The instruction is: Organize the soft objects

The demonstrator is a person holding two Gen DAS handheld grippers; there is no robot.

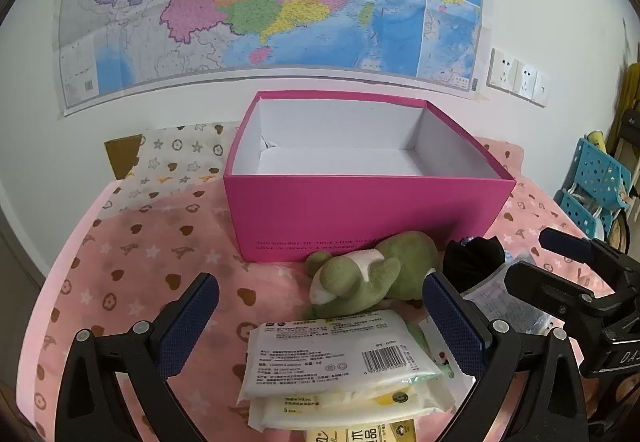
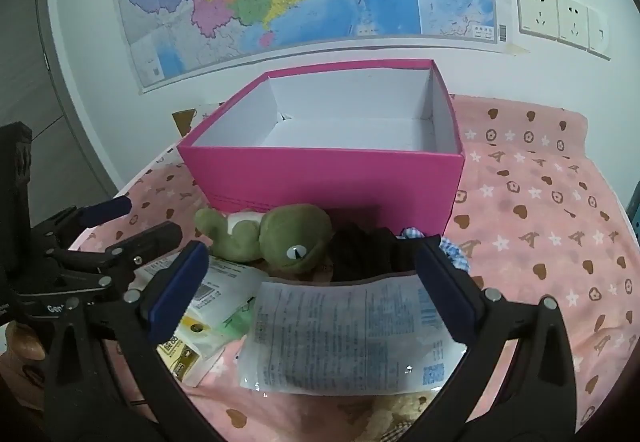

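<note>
White wall at the far end with a big colourful map [image 1: 256, 2] taped up, wall sockets [image 2: 560, 18] to its right, and a blue perforated rack [image 1: 596, 178] far right.

- The open box [image 1: 368, 214] stands at the centre of the table [image 1: 120, 262], its back close to the wall, where a map [image 1: 260, 2] hangs at 12 o'clock.
- The plush frog [image 1: 372, 274] lies against the box's front wall, at its 6 o'clock.
- The dark cloth [image 1: 472, 258] lies at the frog's 3 o'clock.
- The stacked wipe packs [image 1: 340, 358] lie at the frog's 6 o'clock.
- The clear printed bag [image 2: 348, 338] lies at the packs' 3 o'clock.
</note>
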